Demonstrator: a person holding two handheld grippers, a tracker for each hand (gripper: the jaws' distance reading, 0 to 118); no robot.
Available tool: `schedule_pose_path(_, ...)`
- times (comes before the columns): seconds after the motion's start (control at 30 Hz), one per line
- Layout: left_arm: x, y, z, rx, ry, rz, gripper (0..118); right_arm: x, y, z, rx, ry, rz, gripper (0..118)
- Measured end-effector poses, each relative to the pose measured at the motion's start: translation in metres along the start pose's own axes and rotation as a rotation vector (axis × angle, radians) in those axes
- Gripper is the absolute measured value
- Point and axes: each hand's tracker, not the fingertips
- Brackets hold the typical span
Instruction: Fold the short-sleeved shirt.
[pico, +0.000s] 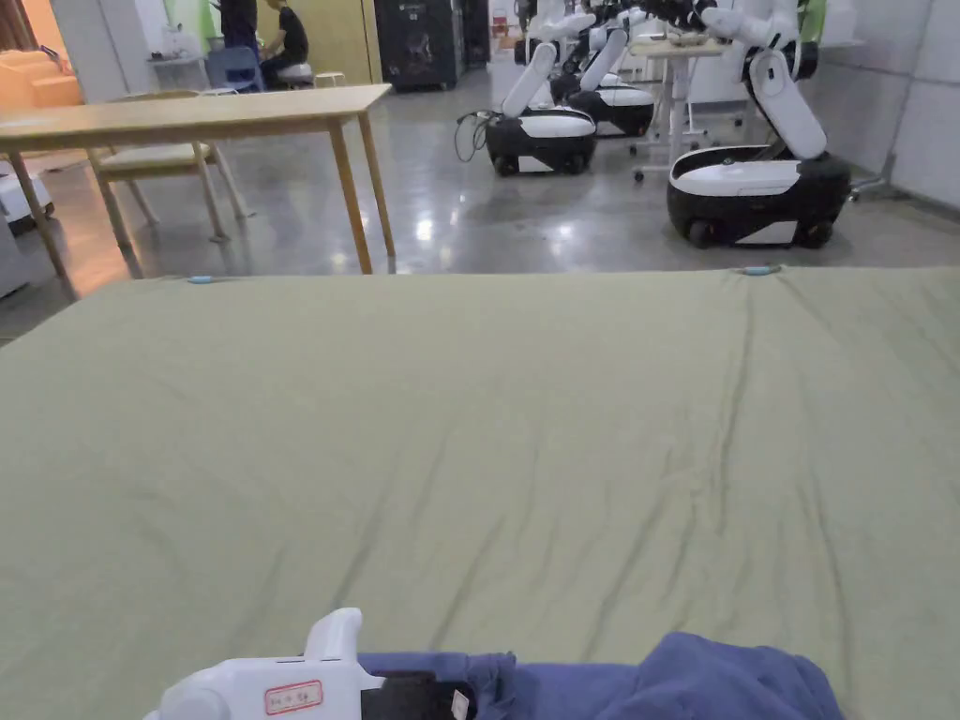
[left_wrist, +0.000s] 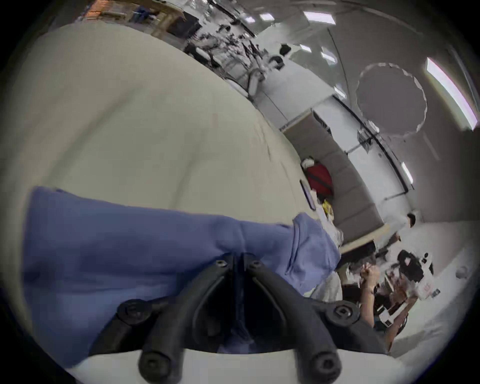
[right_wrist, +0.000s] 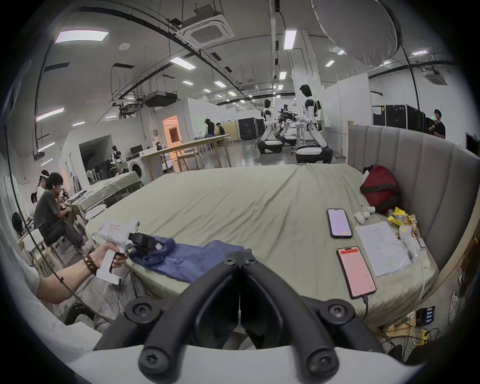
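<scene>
Two hand-held grippers are in play, and I hold one in each hand. My left gripper (left_wrist: 238, 259) has its black jaws closed together on a pinch of the crumpled blue cotton short-sleeved shirt (left_wrist: 124, 244); the fabric runs out ahead of the jaw tips and to both sides of them, and a strip of it sits in the slot between the jaws, so I judge this a firm clamp on an edge. In the head view the same left gripper (pico: 412, 698) shows as a white housing at the near rim of the bed, with the shirt (pico: 712, 680) bunched just beside it toward my right. The shirt lies in a heap at the near edge of the wrinkled olive-green bed sheet (pico: 487, 450), and the wide bare area beyond the jaws is the likely spreading zone; holding an edge lets me drag the garment out flat there. My right gripper (right_wrist: 240, 261) has its jaws brought together with nothing visibly between them; the shirt (right_wrist: 192, 259) lies just past and to the left of its tips, and whether the tips touch cloth I cannot tell. Two smartphones, one dark-framed with a pale screen (right_wrist: 339, 223) and one with a pink screen (right_wrist: 356, 271), lie to the right of that gripper, well apart from the shirt, so the fold area should stay left of them.
</scene>
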Motion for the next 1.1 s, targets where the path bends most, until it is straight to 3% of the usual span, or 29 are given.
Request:
schedule_pose_path(0.1,0.003,-0.007,-0.023,-0.021,0.066,-0.029,7,0.002,-0.002,0.001,-0.001,-0.011,-0.009,0)
schedule_pose_path(0.2,-0.005,-0.002,-0.016,0.012,0.006,0.080,7,0.004,-0.005,0.000,-0.011,-0.018,-0.013,0)
schedule_pose_path(0.27,0.000,-0.003,-0.005,0.029,0.015,0.052,7,0.006,-0.004,-0.002,-0.016,-0.020,-0.011,0)
schedule_pose_path(0.53,0.016,-0.015,0.120,0.332,-0.161,0.020,7,-0.001,0.001,-0.007,-0.009,-0.003,0.001,0)
schedule_pose_path(0.73,-0.039,-0.042,0.197,0.427,0.039,0.143,7,-0.005,0.004,-0.015,-0.017,0.023,0.018,0)
schedule_pose_path(0.9,-0.052,-0.058,0.194,0.427,-0.014,0.211,7,-0.013,0.005,-0.025,-0.021,0.047,0.018,0)
schedule_pose_path(1.0,-0.053,-0.056,0.172,0.405,-0.138,0.252,8,-0.020,0.005,-0.027,-0.044,0.063,0.045,0)
schedule_pose_path(1.03,-0.054,-0.054,0.165,0.385,-0.169,0.255,16,-0.021,0.005,-0.027,-0.048,0.064,0.054,0)
schedule_pose_path(1.07,-0.057,-0.052,0.158,0.365,-0.180,0.252,39,-0.022,0.005,-0.024,-0.050,0.068,0.058,0)
schedule_pose_path(1.1,-0.059,-0.050,0.152,0.366,-0.163,0.252,85,-0.022,0.005,-0.022,-0.050,0.072,0.060,0)
